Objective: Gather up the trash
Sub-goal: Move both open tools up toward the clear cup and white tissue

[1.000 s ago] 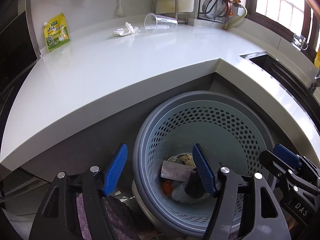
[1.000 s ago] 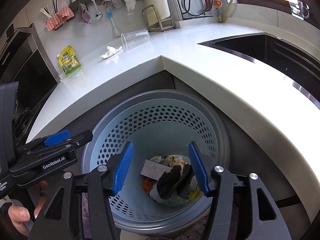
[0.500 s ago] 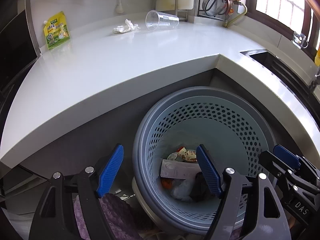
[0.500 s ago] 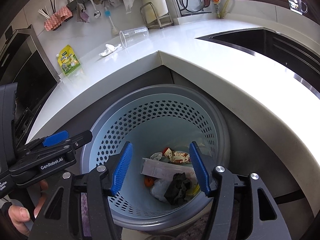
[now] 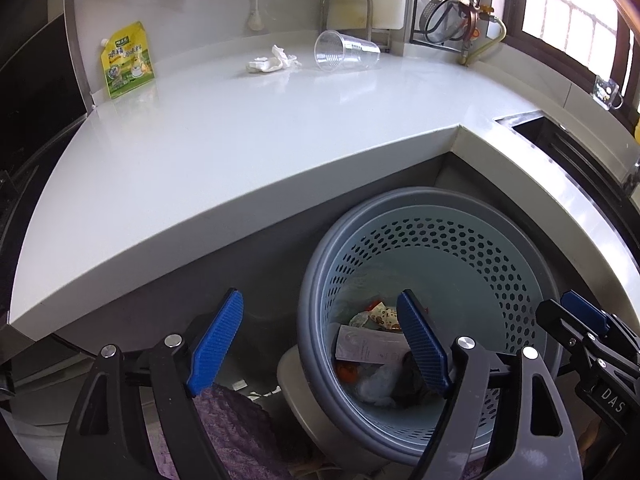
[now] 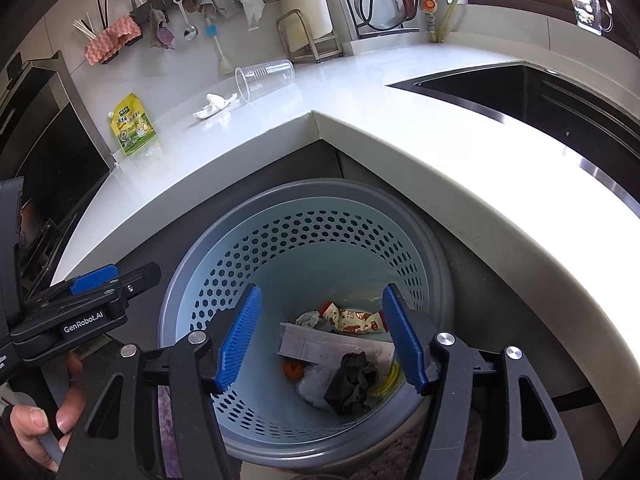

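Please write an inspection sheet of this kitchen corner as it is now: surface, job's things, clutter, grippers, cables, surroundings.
Surface: white counter, L-shaped.
Job's things: clear plastic cup on its side and crumpled tissue lie on the counter; perforated bin below holds wrappers, paper and a dark rag.
Clutter: yellow-green pouch leaning at the wall.
Grippers: left gripper and right gripper above the bin, jaws opening, nothing between them.
Cables: nothing seen.
Surroundings: sink, hanging utensils, window.

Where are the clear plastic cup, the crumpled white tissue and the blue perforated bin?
Clear plastic cup (image 5: 346, 55), left wrist view, ribbed side.
Crumpled white tissue (image 6: 215, 105), right wrist view, middle.
Blue perforated bin (image 6: 320, 236), right wrist view, inner far wall.
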`<state>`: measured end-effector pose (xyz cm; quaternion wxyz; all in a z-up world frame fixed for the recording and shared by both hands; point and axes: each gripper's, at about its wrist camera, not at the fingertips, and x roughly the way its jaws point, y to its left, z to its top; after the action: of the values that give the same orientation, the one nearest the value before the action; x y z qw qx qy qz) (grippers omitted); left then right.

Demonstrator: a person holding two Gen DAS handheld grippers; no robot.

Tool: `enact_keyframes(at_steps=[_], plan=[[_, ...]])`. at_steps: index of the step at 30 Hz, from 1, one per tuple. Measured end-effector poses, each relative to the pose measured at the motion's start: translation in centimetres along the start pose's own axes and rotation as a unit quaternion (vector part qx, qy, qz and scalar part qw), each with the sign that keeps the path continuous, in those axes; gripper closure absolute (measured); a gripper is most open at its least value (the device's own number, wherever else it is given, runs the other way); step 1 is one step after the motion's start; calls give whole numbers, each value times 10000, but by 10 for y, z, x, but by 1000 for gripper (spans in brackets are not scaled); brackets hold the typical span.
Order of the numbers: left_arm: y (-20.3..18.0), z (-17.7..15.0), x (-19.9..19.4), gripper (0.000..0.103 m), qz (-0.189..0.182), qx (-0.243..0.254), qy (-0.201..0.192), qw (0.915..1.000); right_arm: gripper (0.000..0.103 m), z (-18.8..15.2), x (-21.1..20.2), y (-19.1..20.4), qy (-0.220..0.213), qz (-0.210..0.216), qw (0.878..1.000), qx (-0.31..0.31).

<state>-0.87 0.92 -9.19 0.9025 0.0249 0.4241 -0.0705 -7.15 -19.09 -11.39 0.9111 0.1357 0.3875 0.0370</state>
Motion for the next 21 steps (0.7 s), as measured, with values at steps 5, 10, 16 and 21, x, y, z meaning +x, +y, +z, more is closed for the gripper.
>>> enact_keyframes(at_steps=[5, 10, 16, 21], plan=[[13, 15, -14, 20, -33, -99, -230, 9997, 41, 17, 0, 9, -102, -27, 9999, -42], [28, 41, -23, 17, -18, -160, -520, 9985, 36, 44, 1, 28, -332, -42, 9990, -304], [56, 77, -29, 9, 115, -315, -947, 9949, 30, 88, 7, 55, -648, 17, 9961, -593], [80, 108, -27, 7, 295, -412, -1221, 9912, 28, 129, 20, 75, -899, -41, 9930, -763]])
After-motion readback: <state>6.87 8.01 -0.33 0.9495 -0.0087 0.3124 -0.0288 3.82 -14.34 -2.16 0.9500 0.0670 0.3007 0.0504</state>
